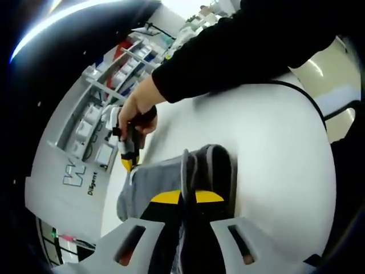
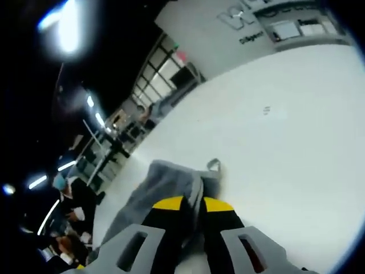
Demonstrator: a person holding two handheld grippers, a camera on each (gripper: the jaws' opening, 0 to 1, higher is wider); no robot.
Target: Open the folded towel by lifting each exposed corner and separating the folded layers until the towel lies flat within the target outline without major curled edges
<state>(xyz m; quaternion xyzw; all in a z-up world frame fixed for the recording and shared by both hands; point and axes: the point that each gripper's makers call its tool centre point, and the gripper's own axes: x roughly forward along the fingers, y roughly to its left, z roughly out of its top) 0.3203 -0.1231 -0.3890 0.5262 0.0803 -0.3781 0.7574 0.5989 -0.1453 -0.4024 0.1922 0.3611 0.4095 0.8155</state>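
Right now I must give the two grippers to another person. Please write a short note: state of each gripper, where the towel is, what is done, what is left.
Left gripper: shut on a raised fold of the grey towel, the cloth standing up between its jaws.
Right gripper: shut on the towel's other end. In the left gripper view it is at the towel's far end, held by the person's hand.
Towel: on the white table, bunched and lifted between the grippers, a small loop tag sticking out.
Done: both ends gripped.
Left: separate the layers and lay it flat. I see no target outline here.
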